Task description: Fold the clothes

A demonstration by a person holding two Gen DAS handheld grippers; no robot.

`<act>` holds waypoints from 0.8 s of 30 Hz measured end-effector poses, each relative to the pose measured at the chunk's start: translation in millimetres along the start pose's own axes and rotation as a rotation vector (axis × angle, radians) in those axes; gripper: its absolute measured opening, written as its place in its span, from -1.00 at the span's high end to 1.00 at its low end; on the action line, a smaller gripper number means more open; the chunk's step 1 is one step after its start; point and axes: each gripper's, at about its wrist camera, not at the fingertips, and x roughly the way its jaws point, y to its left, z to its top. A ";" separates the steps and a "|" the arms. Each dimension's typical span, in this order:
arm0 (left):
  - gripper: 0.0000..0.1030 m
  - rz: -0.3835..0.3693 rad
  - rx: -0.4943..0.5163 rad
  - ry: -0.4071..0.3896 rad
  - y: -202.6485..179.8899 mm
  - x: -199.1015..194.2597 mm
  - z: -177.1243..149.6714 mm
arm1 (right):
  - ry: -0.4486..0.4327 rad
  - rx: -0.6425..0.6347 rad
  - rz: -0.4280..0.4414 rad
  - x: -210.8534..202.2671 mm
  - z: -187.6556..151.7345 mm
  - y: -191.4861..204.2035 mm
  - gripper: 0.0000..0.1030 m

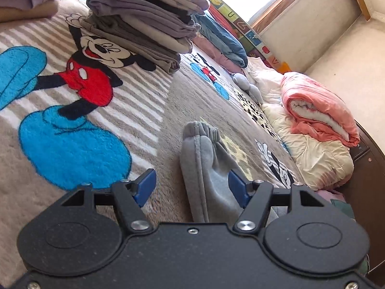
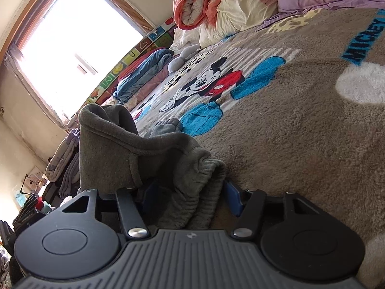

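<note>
spread across both views: a fleecy blanket point(image 1: 168, 110) with cartoon mice, stripes and blue patches. heaped at the far right of the left view, a cream quilt point(image 1: 312, 151) with a pink roll point(image 1: 320, 106) on top. far left there, a tall stack point(image 1: 144, 16) of folded greys and lilacs, with a blue bundle point(image 1: 223, 38) just behind it against a picture-tile mat point(image 1: 243, 24). bright window point(image 2: 72, 43) at far left in the right view.

lying near on the blanket, between both tools, grey pants point(image 2: 149, 159), bunched and ribbed at the cuff. in the left view, draped between the blue fingers point(image 1: 146, 185) of the left gripper point(image 1: 192, 187), touching the right pad, well clear of the left pad; jaws apart, not clamped. in the right view, piled up between the pads of the right gripper point(image 2: 190, 192); right pad clear of the cloth, left pad mostly hidden by folds, so probably apart rather than pinching.
</note>
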 end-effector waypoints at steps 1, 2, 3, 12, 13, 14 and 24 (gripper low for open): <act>-0.26 -0.002 0.009 0.010 -1.1 6.7 2.6 | -0.002 0.000 -0.004 1.4 0.8 -0.4 -0.05; -0.26 -0.004 0.017 0.020 -2.2 13.4 5.1 | -0.008 -0.005 -0.007 2.4 1.6 -0.4 0.04; -0.26 -0.006 0.022 0.029 -2.8 19.3 7.4 | -0.013 -0.010 -0.010 3.5 2.3 -0.4 0.06; 0.74 -0.010 0.116 0.035 -0.2 29.9 13.4 | -0.029 -0.061 -0.032 19.3 8.1 5.6 0.12; 0.76 -0.008 0.109 0.024 3.2 26.0 14.3 | -0.026 -0.066 -0.035 22.2 9.1 6.8 0.17; 0.78 -0.008 0.099 0.012 6.3 21.3 15.4 | -0.027 -0.066 -0.039 24.1 9.8 8.0 0.22; 0.80 0.068 0.010 -0.129 32.9 -64.0 17.1 | -0.056 -0.062 -0.075 29.6 7.9 18.4 0.26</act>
